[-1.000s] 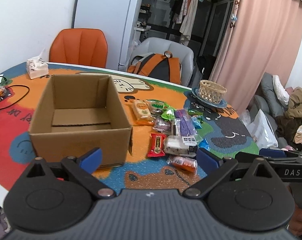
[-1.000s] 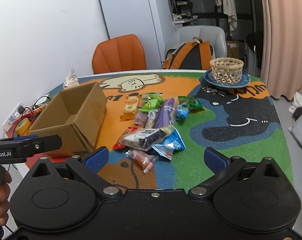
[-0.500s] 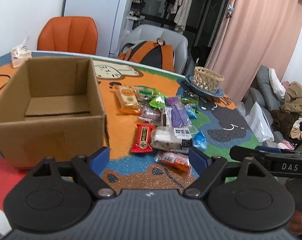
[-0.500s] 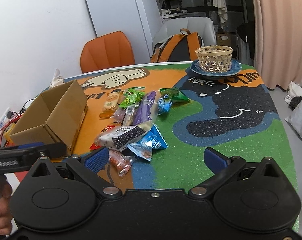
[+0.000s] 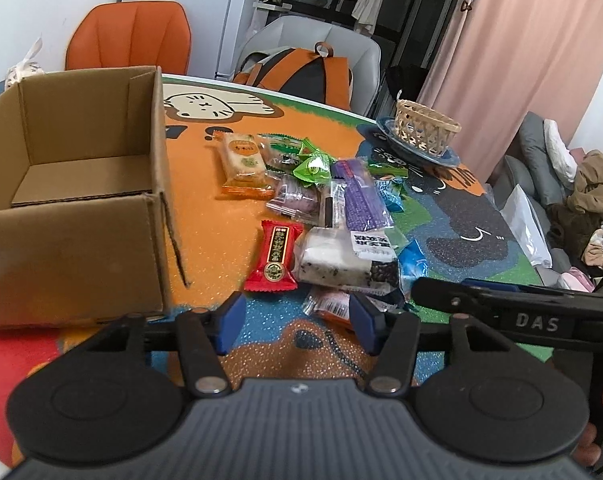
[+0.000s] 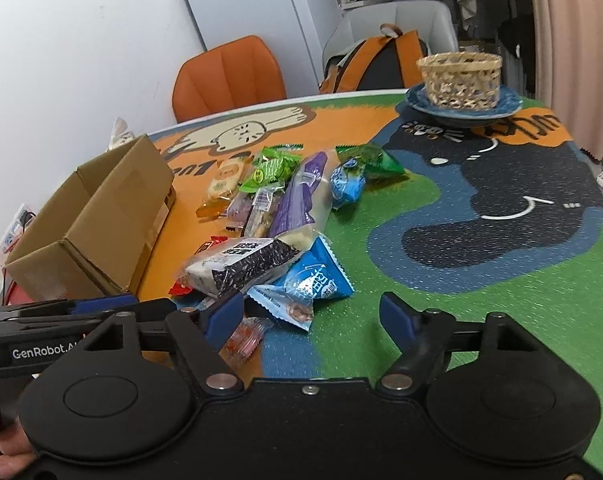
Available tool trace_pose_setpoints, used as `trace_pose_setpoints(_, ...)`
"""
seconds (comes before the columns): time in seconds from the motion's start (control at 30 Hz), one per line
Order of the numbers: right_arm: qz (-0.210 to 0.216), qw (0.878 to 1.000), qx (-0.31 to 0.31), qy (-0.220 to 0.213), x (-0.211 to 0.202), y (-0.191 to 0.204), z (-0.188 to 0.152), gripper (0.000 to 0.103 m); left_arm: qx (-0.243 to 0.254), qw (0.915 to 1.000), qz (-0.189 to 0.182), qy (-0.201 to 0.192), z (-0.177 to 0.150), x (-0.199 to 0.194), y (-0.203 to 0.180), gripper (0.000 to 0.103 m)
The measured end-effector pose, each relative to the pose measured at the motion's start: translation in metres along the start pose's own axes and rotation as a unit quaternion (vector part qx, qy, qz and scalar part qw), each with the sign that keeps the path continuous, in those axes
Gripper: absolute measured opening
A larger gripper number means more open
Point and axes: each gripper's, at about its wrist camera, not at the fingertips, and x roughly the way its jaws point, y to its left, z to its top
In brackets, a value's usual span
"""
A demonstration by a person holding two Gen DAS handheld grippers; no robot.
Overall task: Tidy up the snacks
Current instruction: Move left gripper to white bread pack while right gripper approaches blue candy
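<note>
The cardboard box (image 5: 81,184) stands open on the desk (image 5: 205,216), and the places below are given relative to it. Its interior shows bare cardboard; the near-left corner is cut off by the frame edge in the left wrist view.

The snack pile (image 5: 325,208) lies on the desk just to the right of the box, apart from its wall. The red packet (image 5: 275,256) is the snack nearest the box. A black-and-white speckled packet (image 5: 341,260) lies against the red packet on the side away from the box. A purple packet (image 5: 357,196) and green packets (image 5: 313,164) lie beyond it; their print is too small to read. A blue packet (image 6: 313,284) lies at the far edge of the pile from the box.

The left claw (image 5: 297,320) is low over the desk near the box's front right corner. Its jaws have just been closing and stand partly apart. An orange-and-clear wrapper (image 5: 329,304) lies beside the right finger, which hides part of it; contact cannot be confirmed.

The right claw (image 6: 313,316) is on the pile's side away from the box. Its jaws have just been closing and stand apart, with the edge of the blue packet between them, unpressed. Its left finger hides part of the orange-and-clear wrapper.

A woven basket (image 6: 459,76) on a blue plate (image 6: 505,104) stands well beyond the pile.
</note>
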Motion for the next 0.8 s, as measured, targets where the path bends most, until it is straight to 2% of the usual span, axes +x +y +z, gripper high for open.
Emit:
trace_pose_setpoints(0.23, 0.001, 1.0, -0.003, 0.006, 0.019, -0.005, 0.007, 0.074, -0.005, 1.0, -0.001, -0.001, 0.008, 0.008, -0.002, 0.056)
trace_pose_setpoints(0.3, 0.009, 1.0, -0.001, 0.007, 0.023, -0.007, 0.008, 0.068, -0.007, 1.0, -0.001, -0.002, 0.011, 0.01, -0.002, 0.058)
trace_pose_setpoints(0.33, 0.015, 1.0, 0.002, 0.012, 0.025, -0.008, 0.008, 0.056, -0.007, 1.0, -0.001, -0.002, 0.013, 0.011, -0.003, 0.06)
trace_pose_setpoints(0.37, 0.016, 1.0, 0.002, 0.013, 0.026, -0.009, 0.008, 0.049, -0.007, 1.0, -0.001, -0.001, 0.014, 0.012, -0.004, 0.061)
trace_pose_setpoints(0.53, 0.027, 0.999, 0.016, 0.008, 0.024, -0.02, 0.008, 0.031, -0.012, 0.9999, -0.01, -0.004, 0.02, 0.02, -0.01, 0.078)
trace_pose_setpoints(0.63, 0.033, 0.999, 0.027, 0.005, 0.02, -0.029, 0.006, 0.03, -0.005, 0.9999, -0.013, -0.003, 0.022, 0.028, -0.018, 0.083)
trace_pose_setpoints(0.8, 0.028, 0.999, 0.03, 0.002, 0.013, -0.038, 0.004, 0.029, 0.007, 1.0, 0.005, -0.002, 0.024, 0.044, -0.027, 0.084)
